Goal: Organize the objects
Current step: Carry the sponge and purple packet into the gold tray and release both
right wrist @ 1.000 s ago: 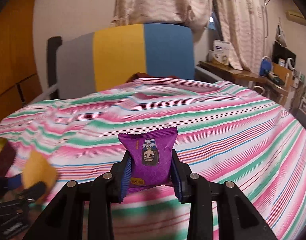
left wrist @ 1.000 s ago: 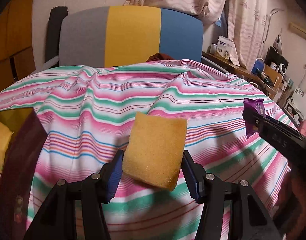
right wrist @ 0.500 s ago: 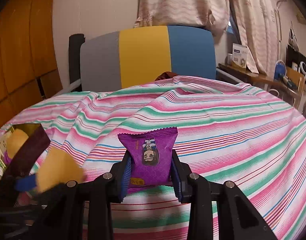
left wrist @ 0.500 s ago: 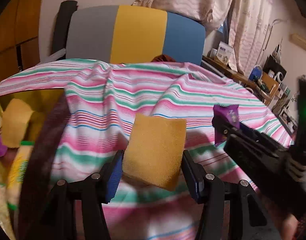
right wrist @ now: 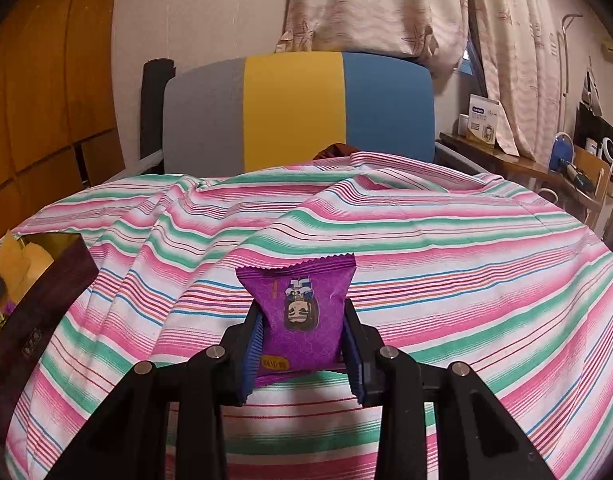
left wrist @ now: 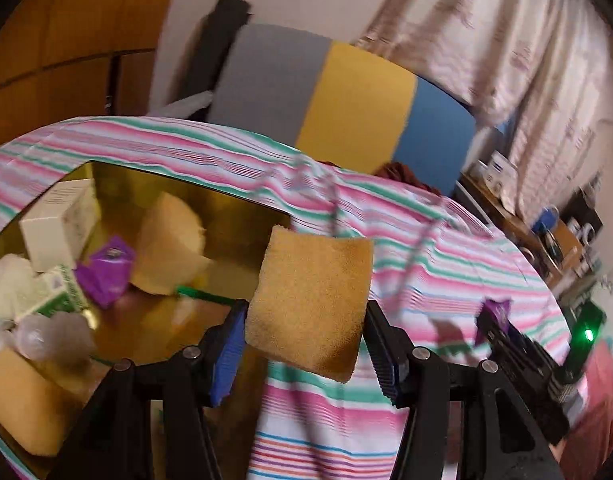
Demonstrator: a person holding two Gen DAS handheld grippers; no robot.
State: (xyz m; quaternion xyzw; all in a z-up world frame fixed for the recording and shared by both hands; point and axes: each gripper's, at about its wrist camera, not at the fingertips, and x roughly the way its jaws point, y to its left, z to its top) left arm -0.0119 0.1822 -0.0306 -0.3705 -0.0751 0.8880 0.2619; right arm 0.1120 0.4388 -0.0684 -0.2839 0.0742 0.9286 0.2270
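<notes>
1. At the far left of our left wrist view, the gold-lined box (left wrist: pixel 242 216) now fills much of the frame; a second ago only a dark corner of it showed at the edge. Its dark outer wall (right wrist: pixel 38 316) also appears at the left edge of our right wrist view.
2. Inside the box we see a white carton (left wrist: pixel 60 220), a green-and-white packet (left wrist: pixel 60 292), a purple snack packet (left wrist: pixel 106 270) and two yellow sponges (left wrist: pixel 168 248), one at the back and one (left wrist: pixel 20 404) in the near corner. These were hidden in the earlier frame.
3. Our left gripper (left wrist: pixel 304 344) holds a yellow sponge (left wrist: pixel 310 304) clamped between its blue pads, as before. The sponge now hangs at the right edge of the box, over its rim and the striped cloth (left wrist: pixel 426 280); earlier it was over the middle of the cloth. The view has also tilted.
4. The striped cloth covers the counter, and a chair back (right wrist: pixel 298 112) in grey, yellow and blue stands behind it.
5. Our right gripper (right wrist: pixel 302 344) is closed narrowly on a purple snack packet (right wrist: pixel 300 312), held upright over the cloth, the same grip as a second ago. It sits well right of the box, and in the left wrist view it (left wrist: pixel 494 316) shows at the right.
</notes>
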